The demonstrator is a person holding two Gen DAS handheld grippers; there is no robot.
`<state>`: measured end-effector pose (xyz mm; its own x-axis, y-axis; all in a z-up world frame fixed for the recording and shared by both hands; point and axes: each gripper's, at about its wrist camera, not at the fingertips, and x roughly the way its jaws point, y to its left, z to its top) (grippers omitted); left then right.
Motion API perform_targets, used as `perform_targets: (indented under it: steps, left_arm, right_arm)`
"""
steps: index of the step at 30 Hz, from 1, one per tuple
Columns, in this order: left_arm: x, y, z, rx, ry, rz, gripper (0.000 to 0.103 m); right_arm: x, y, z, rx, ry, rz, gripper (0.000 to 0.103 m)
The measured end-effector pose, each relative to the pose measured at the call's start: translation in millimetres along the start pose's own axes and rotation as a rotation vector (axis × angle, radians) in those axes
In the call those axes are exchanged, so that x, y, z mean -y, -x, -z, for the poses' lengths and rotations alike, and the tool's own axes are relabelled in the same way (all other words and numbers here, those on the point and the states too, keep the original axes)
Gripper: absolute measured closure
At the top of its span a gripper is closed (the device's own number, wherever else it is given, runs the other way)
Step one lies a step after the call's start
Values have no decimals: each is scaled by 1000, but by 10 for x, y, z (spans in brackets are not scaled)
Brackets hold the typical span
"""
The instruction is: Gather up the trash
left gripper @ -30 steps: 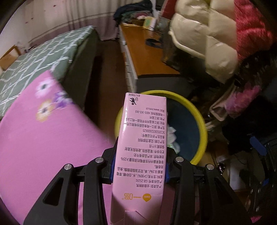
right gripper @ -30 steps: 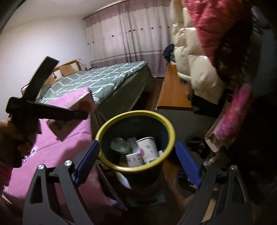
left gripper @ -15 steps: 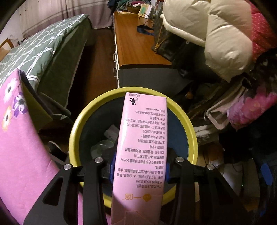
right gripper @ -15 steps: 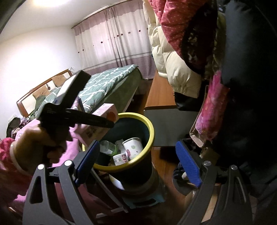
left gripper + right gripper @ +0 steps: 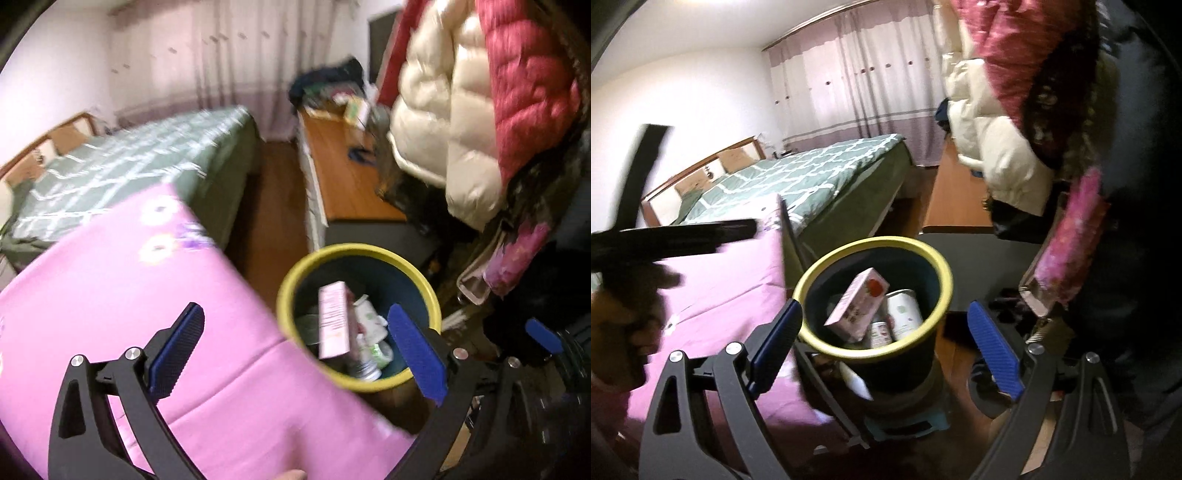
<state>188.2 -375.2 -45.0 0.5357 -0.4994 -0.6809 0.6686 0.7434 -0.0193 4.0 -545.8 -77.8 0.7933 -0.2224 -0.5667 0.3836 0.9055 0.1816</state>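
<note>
Bin [image 5: 283, 295], round, yellow-rimmed, dark-walled, standing on wood floor [image 5: 273, 206] between pink quilt [image 5: 110, 295] and hanging padded coats [image 5: 458, 110]; floor strip beyond runs open between green bed [image 5: 147, 155] and wooden bench [image 5: 347, 184]. Contents: pink carton [image 5: 333, 321] tilted atop paper cups [image 5: 904, 308]. Left gripper [image 5: 295, 343]: jaws opening, wide, nothing between. Right gripper [image 5: 884, 345]: wide, empty, bin rim between blue ribbed pads.

Both grippers are showing black angular arms, silver screws at the joints and ribbed blue pads [image 5: 417, 354]. A pink cuff [image 5: 605, 398] is peeking in at the right wrist view's lower left edge.
</note>
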Motion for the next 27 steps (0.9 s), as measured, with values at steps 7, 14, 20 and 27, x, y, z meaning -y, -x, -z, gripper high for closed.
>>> perform_targets:
  steps: [7,14,20,27]
  left_arm:
    - [-690,1098,816,169,139,-237,5]
    - [-1172,2015,1465,218,328,-378,5]
    - [-1201,2598,1726,254,355,-404,5]
    - [-1177,2923,1964,277,377,-497,5]
  right_arm:
    - [-350,-9,5,-21,65,-49,16]
    - [-692,185,2,7,148,-101,15]
    - [-858,445,12,63,190,-120,12]
    - [-951,604,3,91,206,-133,12]
